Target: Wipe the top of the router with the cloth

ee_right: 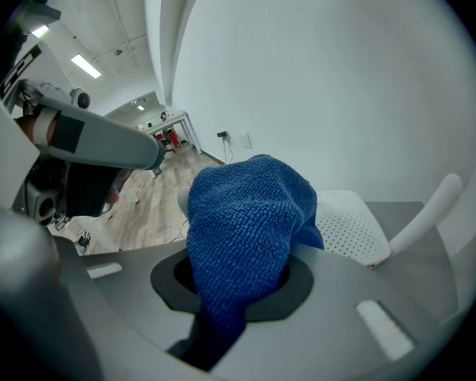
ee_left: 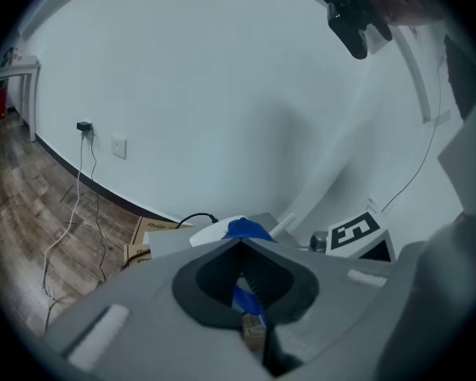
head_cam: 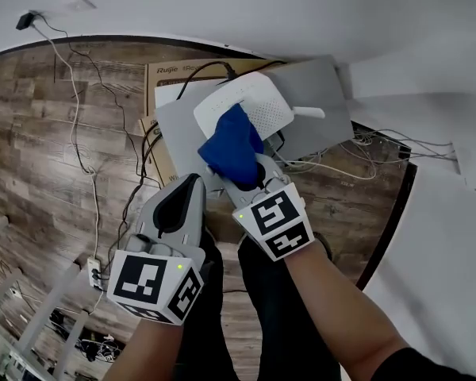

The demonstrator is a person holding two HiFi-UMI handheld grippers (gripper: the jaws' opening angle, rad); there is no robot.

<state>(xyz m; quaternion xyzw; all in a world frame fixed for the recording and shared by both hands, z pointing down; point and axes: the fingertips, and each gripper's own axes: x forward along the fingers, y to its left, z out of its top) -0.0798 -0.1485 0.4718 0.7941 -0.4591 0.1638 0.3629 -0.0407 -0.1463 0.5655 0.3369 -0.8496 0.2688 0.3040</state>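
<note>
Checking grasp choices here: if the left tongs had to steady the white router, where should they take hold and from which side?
Probably the router's thin left edge, coming in from the left: the body lies flat, the blue cloth in the right tongs covers its near part, and the antenna sticks out on the right.

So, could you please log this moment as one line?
right gripper: shut on blue cloth | cloth: over router top, near end | left gripper: shut, empty, beside
</note>
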